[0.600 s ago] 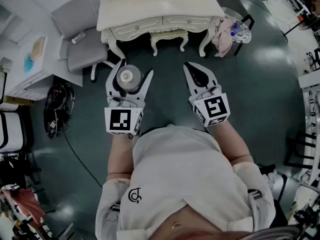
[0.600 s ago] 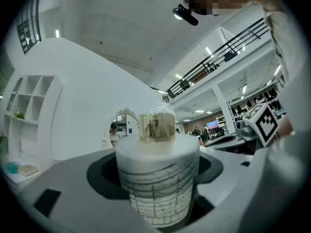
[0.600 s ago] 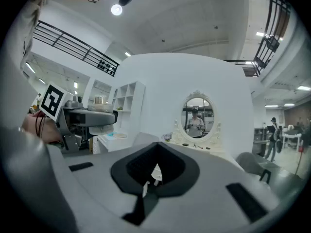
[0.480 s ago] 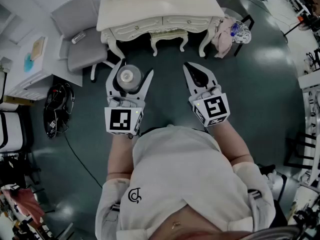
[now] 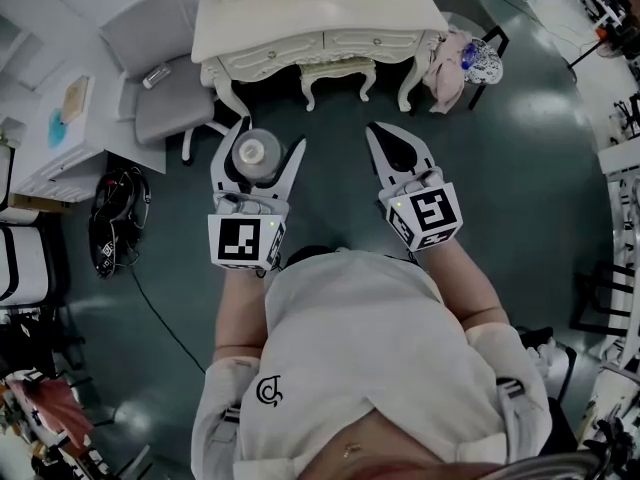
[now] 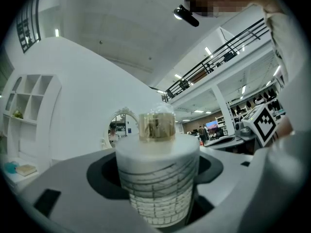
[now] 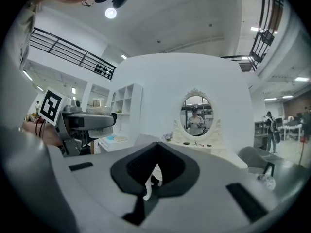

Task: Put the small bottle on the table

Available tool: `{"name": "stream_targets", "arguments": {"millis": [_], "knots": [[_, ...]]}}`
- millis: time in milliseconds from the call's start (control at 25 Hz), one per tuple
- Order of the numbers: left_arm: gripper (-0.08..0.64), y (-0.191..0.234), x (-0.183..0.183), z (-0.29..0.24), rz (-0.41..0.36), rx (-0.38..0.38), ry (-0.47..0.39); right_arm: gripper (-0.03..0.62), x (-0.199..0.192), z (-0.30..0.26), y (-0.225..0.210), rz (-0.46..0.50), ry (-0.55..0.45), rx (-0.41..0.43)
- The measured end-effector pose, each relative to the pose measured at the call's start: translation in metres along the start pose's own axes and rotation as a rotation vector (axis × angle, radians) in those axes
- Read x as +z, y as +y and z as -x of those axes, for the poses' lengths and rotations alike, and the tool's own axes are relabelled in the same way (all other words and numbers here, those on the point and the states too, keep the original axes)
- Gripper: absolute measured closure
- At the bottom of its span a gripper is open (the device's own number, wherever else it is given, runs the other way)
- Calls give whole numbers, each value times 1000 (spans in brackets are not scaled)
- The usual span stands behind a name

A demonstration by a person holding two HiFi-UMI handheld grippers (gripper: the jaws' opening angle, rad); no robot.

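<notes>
So, the small bottle (image 5: 257, 153) is held upright in the left gripper (image 5: 270, 136), jaws spread wide round its white, grid-patterned body, a gold-ish cap on top; it's carried in the air over the floor (image 5: 335, 193), short of the table (image 5: 300, 23) and not set on it. The right gripper (image 5: 383, 140) is seen with jaws closed together and nothing caught in them; only a sliver of light is left in the dark hollow between them. Both grippers are pointed level toward 12 o'clock, side by side, kept apart from each other.

As for the room: the table is a cream dressing table with curvy legs and drawers, found at 12 o'clock; its top is mostly bare, a few small bits at the far edge can't be made out; an oval mirror (image 7: 196, 113) is stood on it. A grey chair (image 5: 160, 63) is parked at 10 o'clock, just beside the table; a white side desk (image 5: 45, 143) is set at 9 o'clock, with a black tangle of gear (image 5: 115, 218) dumped on the floor near it. At 1 o'clock a seat piled with cloth (image 5: 462, 63) is seen; the floor is dark, greenish and shiny, with light reflected off it.
</notes>
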State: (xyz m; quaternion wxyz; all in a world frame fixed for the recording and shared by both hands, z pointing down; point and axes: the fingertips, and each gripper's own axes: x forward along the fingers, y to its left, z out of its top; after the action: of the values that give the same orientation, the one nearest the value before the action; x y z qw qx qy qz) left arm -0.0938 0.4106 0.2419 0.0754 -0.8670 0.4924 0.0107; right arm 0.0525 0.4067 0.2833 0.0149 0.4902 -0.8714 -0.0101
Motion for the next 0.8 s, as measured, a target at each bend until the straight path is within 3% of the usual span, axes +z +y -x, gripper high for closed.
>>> {"name": "stream_targets", "arguments": {"millis": [160,480,800], "knots": [[207,-2,-1,-4,5,-9,8,584,-6,-2,-7,-55,9,-15],[207,16,-21,-25,26,-13,41,584,-16,-33,-17,-79,39,-16],[207,61,-44,-102,36,-40,43,584,-27,-113,-56,-92,60,-24]]}}
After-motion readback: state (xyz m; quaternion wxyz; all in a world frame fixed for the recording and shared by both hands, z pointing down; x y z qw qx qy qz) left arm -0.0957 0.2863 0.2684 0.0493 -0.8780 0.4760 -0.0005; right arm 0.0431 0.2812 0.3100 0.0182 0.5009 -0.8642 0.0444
